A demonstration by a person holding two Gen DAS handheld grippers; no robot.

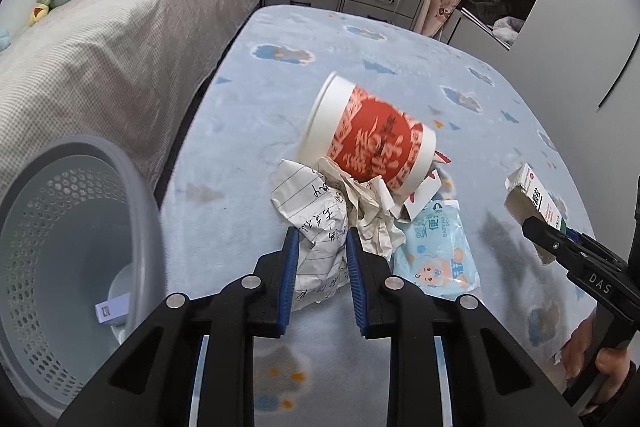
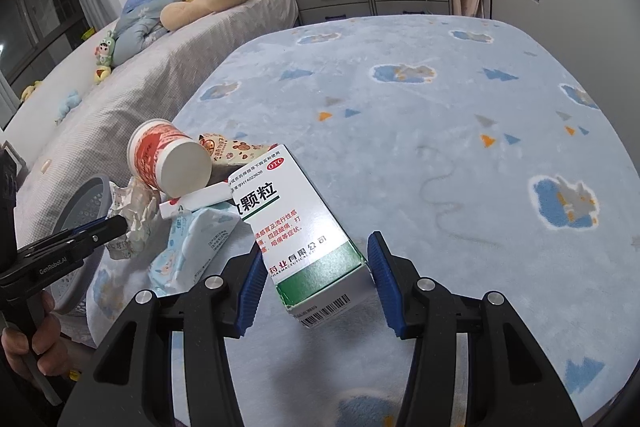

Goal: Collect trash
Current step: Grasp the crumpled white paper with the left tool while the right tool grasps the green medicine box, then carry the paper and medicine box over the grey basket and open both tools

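Crumpled lined paper ball (image 1: 320,247) sits clamped in the left gripper (image 1: 321,241); red-and-white paper cup (image 1: 372,143) lies tipped just beyond, grey perforated plastic basket (image 1: 60,267) leftward. Right gripper (image 2: 316,259) holds a white-and-green medicine carton (image 2: 304,227).

white-and-green cardboard medicine box (image 2: 304,223) is showing "OTC", "颗粒", "H14023630", "PHARMACEUTICAL" and a barcode | right black gripper (image 1: 560,235), far right in the left view, is bearing "DAS" | left black gripper (image 2: 114,227), near left, is bearing "GenRobot.AI" | pale blue wipes pack (image 1: 436,247) is reading "BABY"
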